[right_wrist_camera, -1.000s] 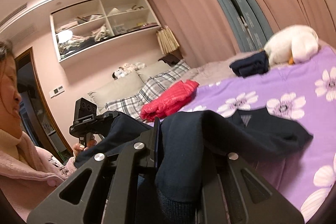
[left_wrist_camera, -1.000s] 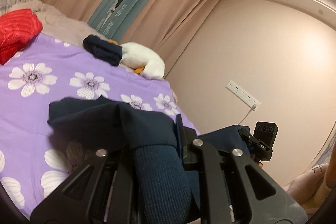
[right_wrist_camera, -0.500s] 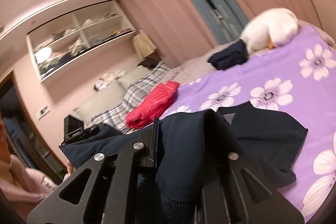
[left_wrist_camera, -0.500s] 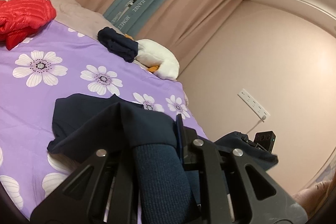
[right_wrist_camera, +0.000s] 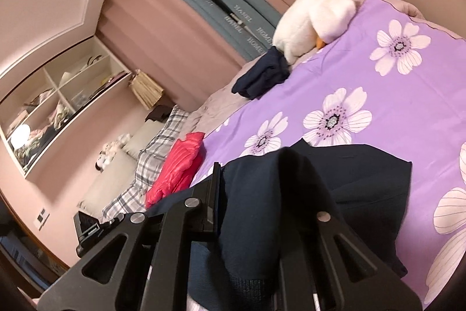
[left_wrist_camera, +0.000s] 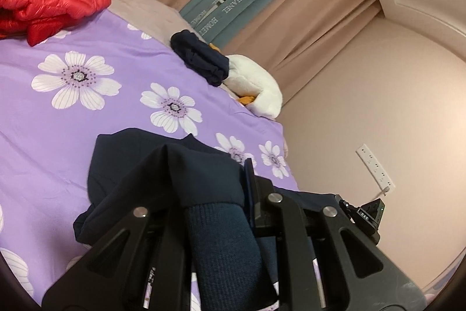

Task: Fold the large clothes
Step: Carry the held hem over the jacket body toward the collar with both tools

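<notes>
A navy sweatshirt (left_wrist_camera: 131, 165) with a ribbed hem lies partly on the purple flowered bedspread (left_wrist_camera: 58, 130). My left gripper (left_wrist_camera: 209, 194) is shut on its ribbed edge and holds that part up. My right gripper (right_wrist_camera: 250, 188) is shut on another part of the same sweatshirt (right_wrist_camera: 364, 174), whose far end drapes onto the bedspread (right_wrist_camera: 407, 107). Cloth covers both grippers' fingertips. The right gripper also shows at the left wrist view's right edge (left_wrist_camera: 367, 217), and the left gripper shows low at the left of the right wrist view (right_wrist_camera: 90, 229).
A folded navy garment (left_wrist_camera: 201, 60) and a white plush duck (left_wrist_camera: 256, 92) lie at the bed's far edge by the curtains. A red puffer jacket (left_wrist_camera: 49, 2) lies near plaid pillows (right_wrist_camera: 157, 142). Wall shelves (right_wrist_camera: 58, 95) hang above the headboard.
Both grippers have tilted and dropped toward the bed with the sweatshirt still held. More of the garment now rests on the bedspread. The person's face has left the right wrist view.
</notes>
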`<control>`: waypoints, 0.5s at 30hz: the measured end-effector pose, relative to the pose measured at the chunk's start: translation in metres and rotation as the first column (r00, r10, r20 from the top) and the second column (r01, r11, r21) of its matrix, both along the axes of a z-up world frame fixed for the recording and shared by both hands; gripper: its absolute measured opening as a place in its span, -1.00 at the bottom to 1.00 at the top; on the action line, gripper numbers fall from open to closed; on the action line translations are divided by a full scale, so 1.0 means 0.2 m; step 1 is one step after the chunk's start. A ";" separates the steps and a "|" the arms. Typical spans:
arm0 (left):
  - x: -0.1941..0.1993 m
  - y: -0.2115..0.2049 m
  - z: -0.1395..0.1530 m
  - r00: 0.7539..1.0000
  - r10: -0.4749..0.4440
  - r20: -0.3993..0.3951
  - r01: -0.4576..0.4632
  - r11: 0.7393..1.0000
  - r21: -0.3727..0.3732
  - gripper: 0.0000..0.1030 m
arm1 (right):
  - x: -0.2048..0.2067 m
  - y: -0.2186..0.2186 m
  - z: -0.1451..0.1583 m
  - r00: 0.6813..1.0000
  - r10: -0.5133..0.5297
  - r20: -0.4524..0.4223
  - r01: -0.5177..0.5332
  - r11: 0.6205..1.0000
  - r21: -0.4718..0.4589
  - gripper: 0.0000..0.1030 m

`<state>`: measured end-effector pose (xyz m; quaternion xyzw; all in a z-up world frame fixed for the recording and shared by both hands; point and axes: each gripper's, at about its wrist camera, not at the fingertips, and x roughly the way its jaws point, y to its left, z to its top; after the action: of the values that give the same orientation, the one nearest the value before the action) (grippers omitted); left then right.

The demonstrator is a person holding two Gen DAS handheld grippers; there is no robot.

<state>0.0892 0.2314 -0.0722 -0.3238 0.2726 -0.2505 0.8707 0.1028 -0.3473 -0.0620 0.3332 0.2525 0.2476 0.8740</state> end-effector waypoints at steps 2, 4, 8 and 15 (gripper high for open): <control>0.02 0.00 -0.04 1.000 0.005 -0.021 -0.005 1.000 0.003 -0.76 | 0.01 0.00 -0.04 1.000 -0.004 -0.024 0.004 1.000 -0.006 -0.79; 0.05 -0.01 -0.07 0.999 0.003 -0.037 -0.002 1.000 0.009 -0.76 | 0.02 0.00 -0.07 0.999 -0.007 -0.039 0.007 1.000 -0.005 -0.78; 0.10 -0.03 -0.10 0.999 0.001 -0.050 0.001 1.000 0.025 -0.76 | 0.06 -0.02 -0.11 0.998 -0.010 -0.061 0.010 1.000 -0.004 -0.78; 0.27 -0.05 -0.14 0.996 0.012 -0.087 -0.007 0.999 0.049 -0.76 | 0.19 -0.01 -0.15 0.995 -0.020 -0.102 0.019 1.000 -0.018 -0.78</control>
<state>0.1439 0.2205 -0.1006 -0.3144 0.3148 -0.2253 0.8668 0.1404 -0.3489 -0.0915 0.3405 0.2959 0.2194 0.8651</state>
